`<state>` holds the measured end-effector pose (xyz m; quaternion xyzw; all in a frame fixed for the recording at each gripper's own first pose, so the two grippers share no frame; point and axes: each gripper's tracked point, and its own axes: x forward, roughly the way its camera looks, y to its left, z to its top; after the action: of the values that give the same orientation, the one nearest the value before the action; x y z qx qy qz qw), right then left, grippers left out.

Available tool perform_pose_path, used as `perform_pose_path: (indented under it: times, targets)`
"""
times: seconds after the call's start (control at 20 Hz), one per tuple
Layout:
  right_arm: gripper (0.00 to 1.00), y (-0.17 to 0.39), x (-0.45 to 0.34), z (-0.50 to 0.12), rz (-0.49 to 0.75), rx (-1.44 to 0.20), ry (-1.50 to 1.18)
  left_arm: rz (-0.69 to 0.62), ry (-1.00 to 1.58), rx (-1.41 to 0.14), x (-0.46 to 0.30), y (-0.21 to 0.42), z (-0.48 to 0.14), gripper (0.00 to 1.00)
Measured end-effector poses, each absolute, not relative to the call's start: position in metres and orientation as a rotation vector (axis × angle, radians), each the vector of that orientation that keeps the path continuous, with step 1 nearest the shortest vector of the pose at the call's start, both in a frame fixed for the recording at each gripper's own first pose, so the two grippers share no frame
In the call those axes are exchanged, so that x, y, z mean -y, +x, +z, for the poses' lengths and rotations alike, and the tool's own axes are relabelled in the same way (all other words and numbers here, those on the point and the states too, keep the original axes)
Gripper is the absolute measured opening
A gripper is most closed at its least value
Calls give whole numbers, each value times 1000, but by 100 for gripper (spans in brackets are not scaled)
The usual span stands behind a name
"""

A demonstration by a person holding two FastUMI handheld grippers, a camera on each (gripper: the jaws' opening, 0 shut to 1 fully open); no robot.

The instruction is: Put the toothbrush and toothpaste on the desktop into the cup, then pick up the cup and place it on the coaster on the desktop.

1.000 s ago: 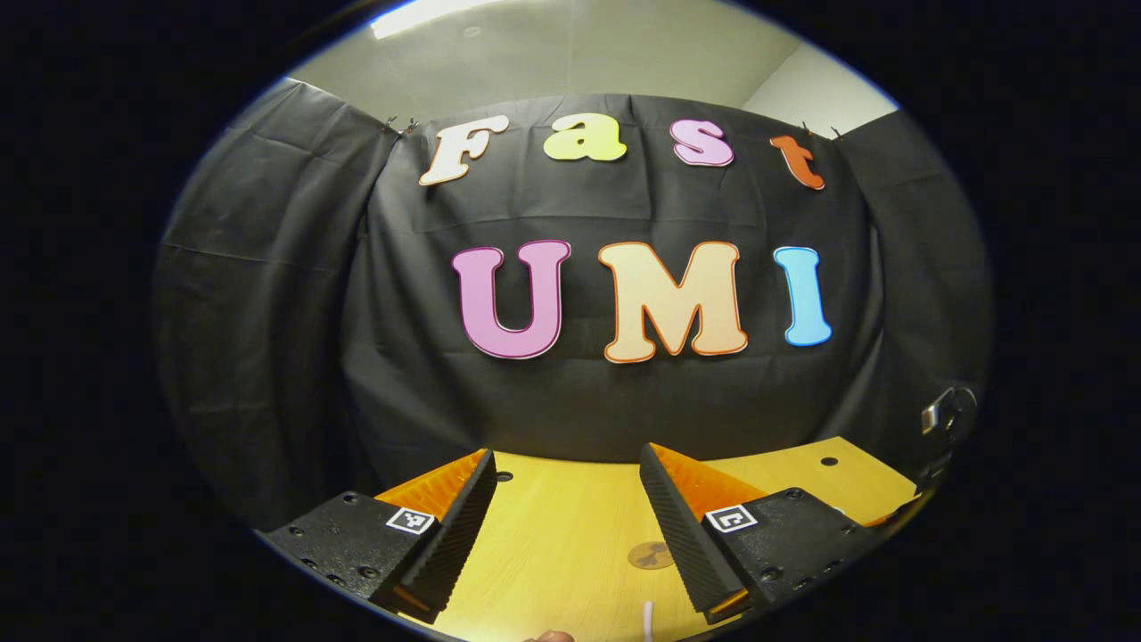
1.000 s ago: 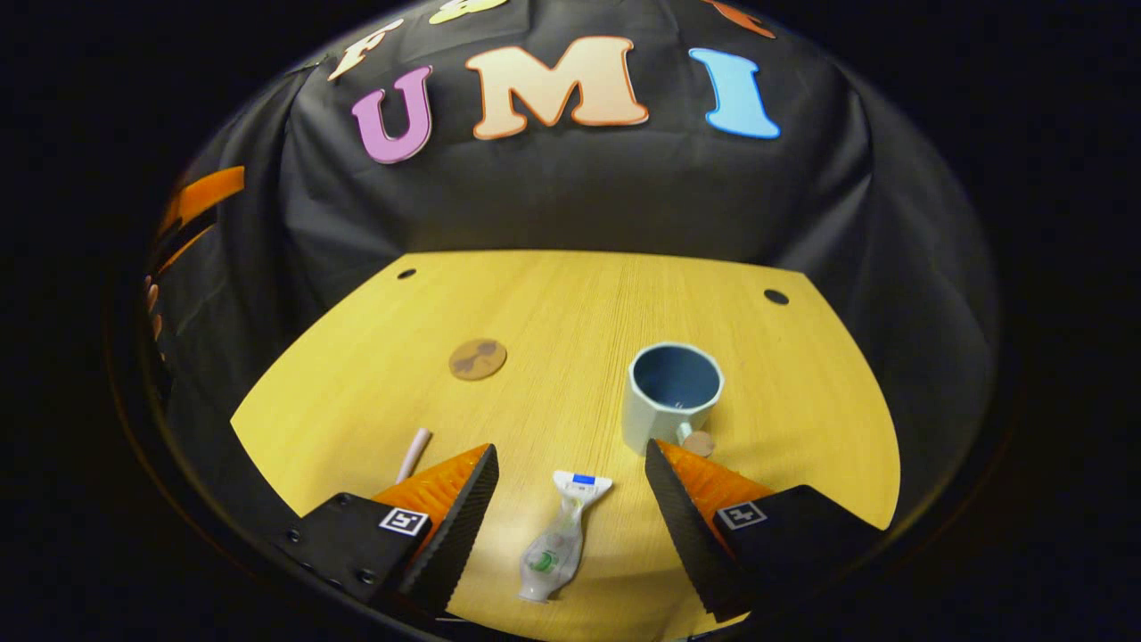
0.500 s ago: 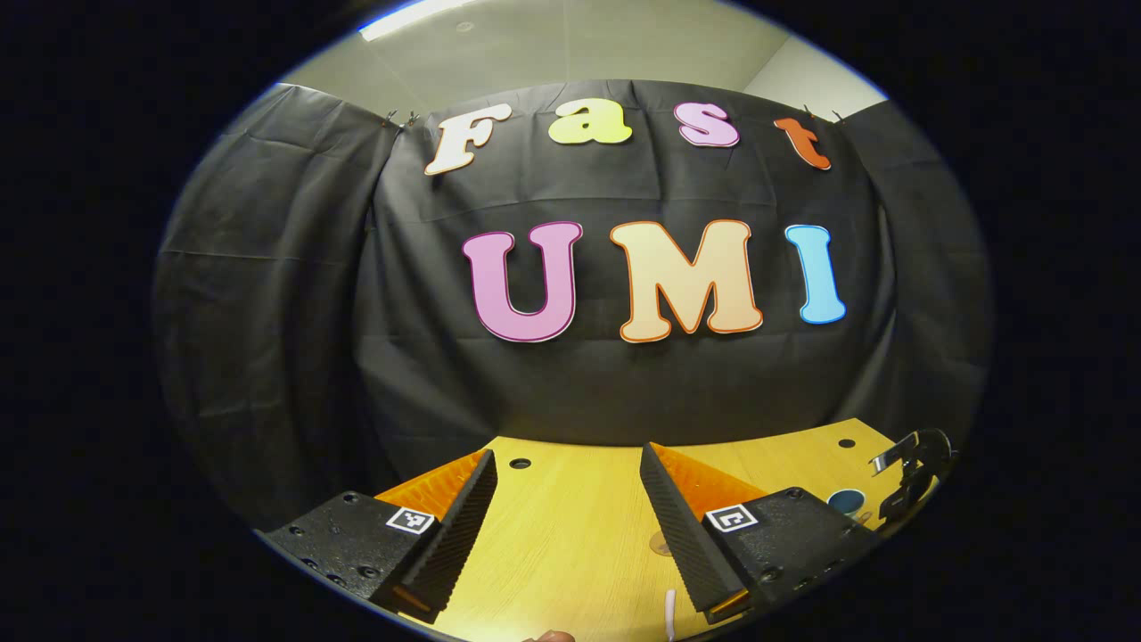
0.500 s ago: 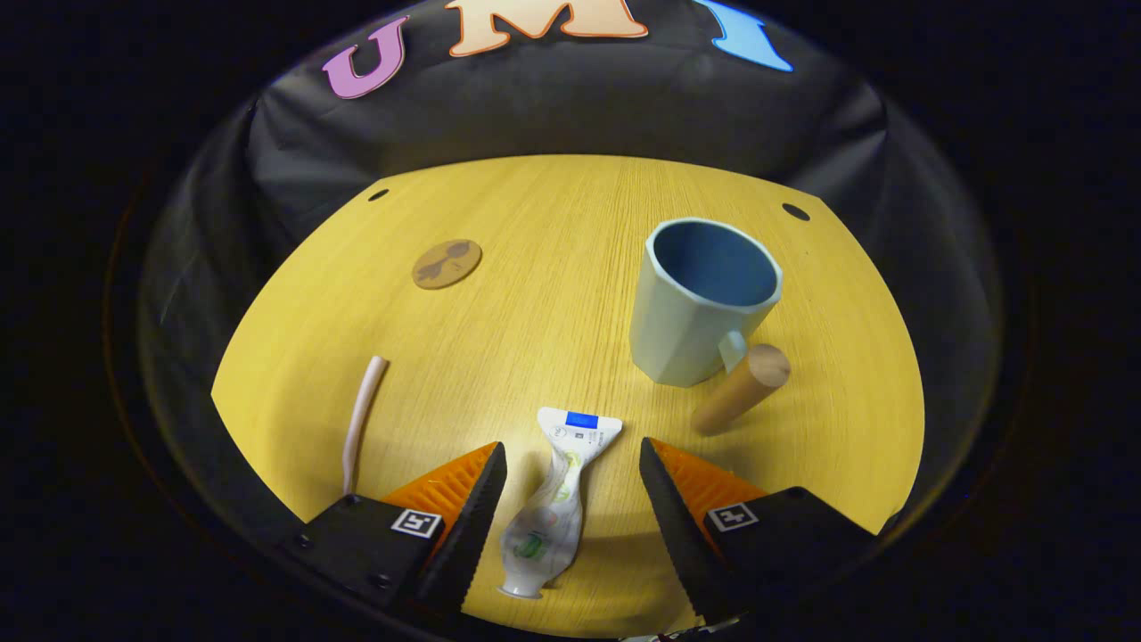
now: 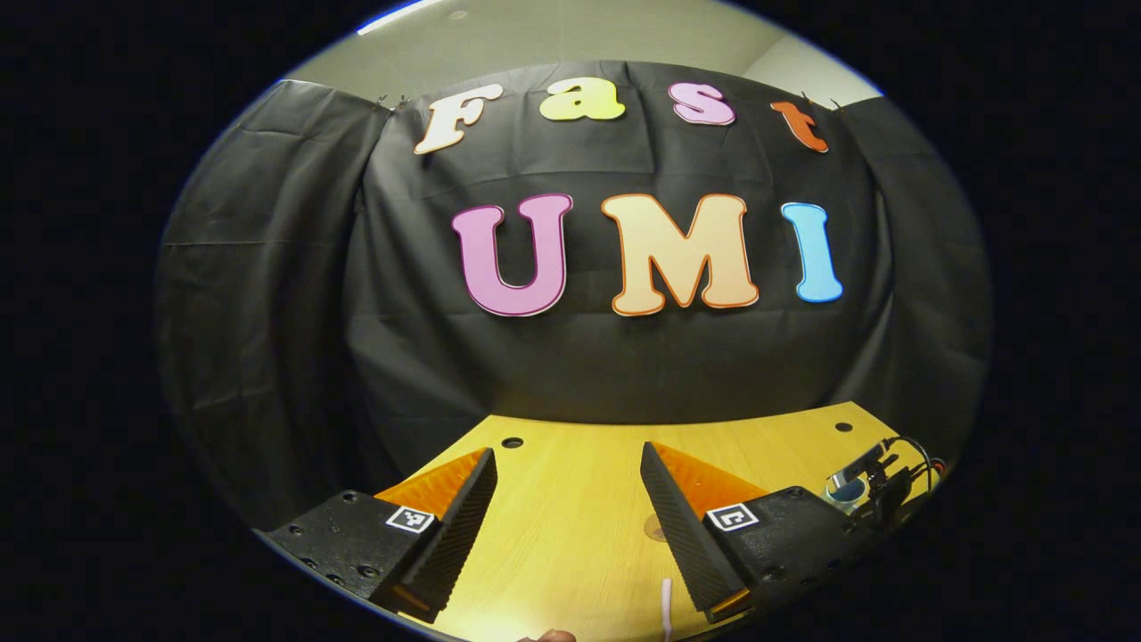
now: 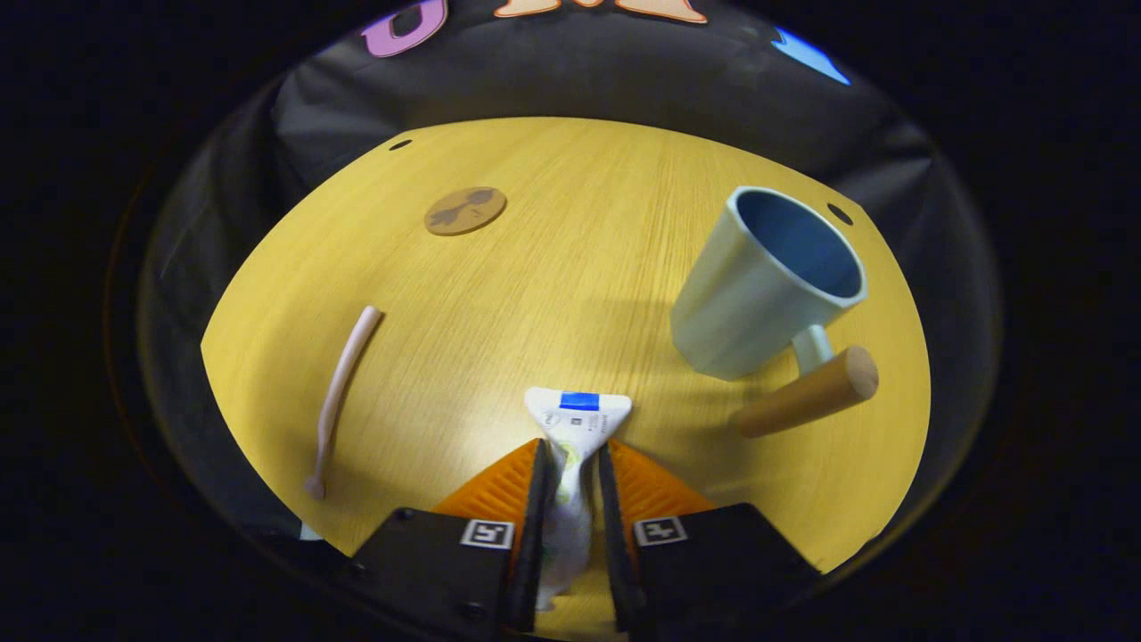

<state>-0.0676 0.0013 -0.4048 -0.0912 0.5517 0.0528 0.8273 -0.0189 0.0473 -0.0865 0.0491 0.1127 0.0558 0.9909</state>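
Observation:
In the right gripper view my right gripper (image 6: 567, 464) is shut on the white toothpaste tube (image 6: 570, 437), whose flat end sticks out ahead of the fingers on the yellow desktop (image 6: 570, 267). The pale blue cup (image 6: 767, 285) with a wooden handle (image 6: 807, 397) stands to the right. A pink toothbrush (image 6: 341, 383) lies at the left. The round brown coaster (image 6: 464, 210) sits farther back. In the left gripper view my left gripper (image 5: 566, 481) is open above the desktop (image 5: 570, 526), with the toothbrush tip (image 5: 665, 599) near its right finger and the cup (image 5: 847, 489) at the far right.
The black cloth wall (image 5: 570, 357) closes off the back of the desktop. Small dark holes (image 6: 839, 213) mark the desktop's far corners. The other gripper's hardware and cable (image 5: 882, 477) appear at the right edge of the left gripper view.
My right gripper dropped down over the toothpaste tube and its fingers closed on it. The left gripper stayed open and tilted slightly, bringing more of the desktop into view.

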Motion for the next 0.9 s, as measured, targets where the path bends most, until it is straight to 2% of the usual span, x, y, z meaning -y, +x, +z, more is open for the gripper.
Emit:
perform_pose_path:
  times: [0.05, 0.15, 0.35, 0.65, 0.9]
  targets:
    - [22, -66, -1, -405, 121, -1168, -208, 109, 102, -233, -45, -18, -90, 94]
    - [17, -67, -2, -405, 136, -1185, -221, 90, 99, -260, -39, -16, -101, 94]
    - [17, -66, -2, -405, 171, -1195, -207, 8, 59, -377, -17, -14, -144, 95]
    - [17, -66, -2, -404, 178, -1168, -206, -105, -31, -666, 17, -24, -230, 96]
    - [17, -65, -3, -404, 178, -1150, -191, -151, 1, -884, 28, -40, -292, 96]
